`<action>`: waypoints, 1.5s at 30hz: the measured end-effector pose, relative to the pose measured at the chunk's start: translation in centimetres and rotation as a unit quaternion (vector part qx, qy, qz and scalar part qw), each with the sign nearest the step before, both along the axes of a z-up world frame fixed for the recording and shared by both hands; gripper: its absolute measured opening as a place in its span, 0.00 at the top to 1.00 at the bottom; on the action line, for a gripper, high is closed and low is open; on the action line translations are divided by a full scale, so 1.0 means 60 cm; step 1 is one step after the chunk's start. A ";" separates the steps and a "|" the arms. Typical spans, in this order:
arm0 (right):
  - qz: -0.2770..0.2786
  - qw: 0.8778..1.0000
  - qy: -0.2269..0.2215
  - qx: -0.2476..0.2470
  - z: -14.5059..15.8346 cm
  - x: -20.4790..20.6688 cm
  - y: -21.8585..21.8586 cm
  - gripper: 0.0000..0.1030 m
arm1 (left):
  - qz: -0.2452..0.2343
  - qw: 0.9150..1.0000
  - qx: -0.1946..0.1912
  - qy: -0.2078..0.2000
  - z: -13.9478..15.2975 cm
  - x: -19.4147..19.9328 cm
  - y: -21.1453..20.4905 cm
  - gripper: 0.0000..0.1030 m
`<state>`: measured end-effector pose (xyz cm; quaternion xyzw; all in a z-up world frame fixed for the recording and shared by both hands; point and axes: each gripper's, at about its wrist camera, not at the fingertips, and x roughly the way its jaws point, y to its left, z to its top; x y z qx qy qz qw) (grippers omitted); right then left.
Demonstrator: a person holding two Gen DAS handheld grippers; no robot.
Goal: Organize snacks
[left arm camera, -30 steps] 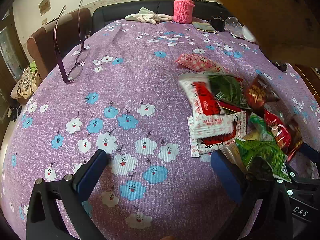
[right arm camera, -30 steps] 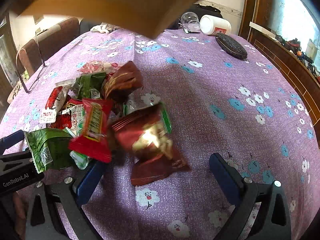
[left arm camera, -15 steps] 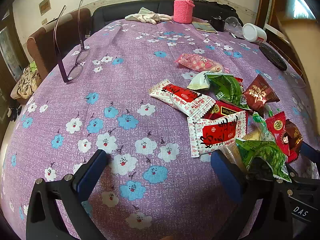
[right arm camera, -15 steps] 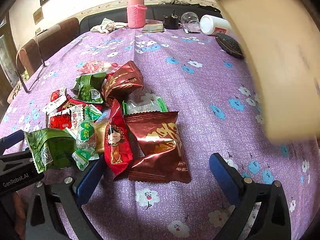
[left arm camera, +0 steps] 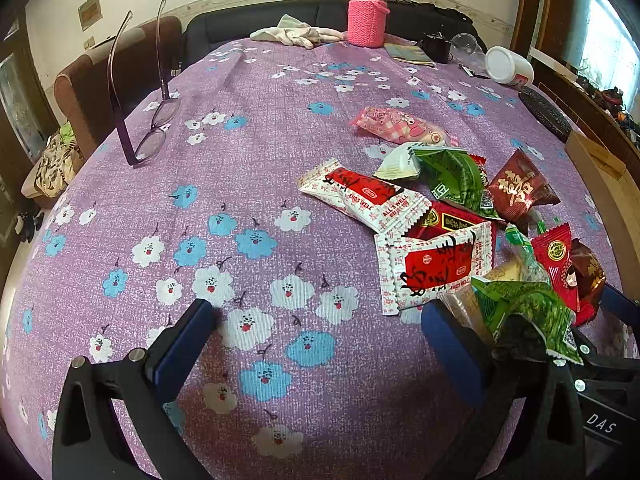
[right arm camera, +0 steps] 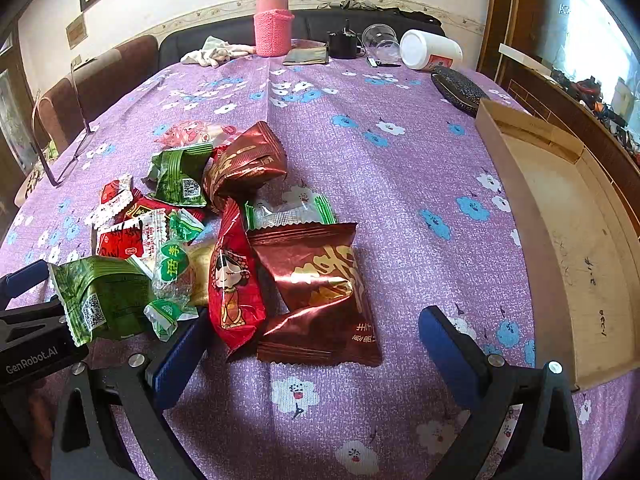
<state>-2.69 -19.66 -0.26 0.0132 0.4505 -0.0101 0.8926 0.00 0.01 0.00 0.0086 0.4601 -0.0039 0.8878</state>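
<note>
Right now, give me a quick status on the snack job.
Left gripper and right gripper open, empty. Snack packets heaped loose on the tablecloth. Wooden tray at right, empty. Path clear.

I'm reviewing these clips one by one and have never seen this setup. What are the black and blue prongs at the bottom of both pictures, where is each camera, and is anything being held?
There is no robot arm. A person holds a two-finger gripper in each hand, and a fisheye camera on each looks forward along its fingers. The prongs are those blue-padded fingers: the left gripper in the left wrist view, the right gripper in the right wrist view. Both are open and hold nothing.

Both views show a purple flowered tablecloth with a loose pile of snack packets: a white-and-red wrapper, a shiny dark red foil packet, a green packet and others. An empty shallow wooden tray lies to the right of the pile. A pair of purple-framed glasses lies off to the left.
</note>
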 end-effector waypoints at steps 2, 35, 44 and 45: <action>0.000 1.000 0.000 0.000 0.000 0.000 0.000 0.00 | 0.000 1.000 0.001 0.000 0.000 0.000 0.000 0.00; 0.039 0.995 -0.036 0.085 0.125 -0.066 -0.120 0.31 | -0.002 1.000 0.000 0.001 0.001 -0.003 0.005 0.00; -0.146 0.989 0.022 -0.019 0.089 -0.023 -0.251 0.54 | -0.002 1.000 0.000 0.001 0.001 -0.003 0.005 0.00; -0.138 0.989 0.040 -0.019 0.075 -0.022 -0.247 0.54 | -0.002 1.000 0.000 0.001 0.001 -0.004 0.006 0.00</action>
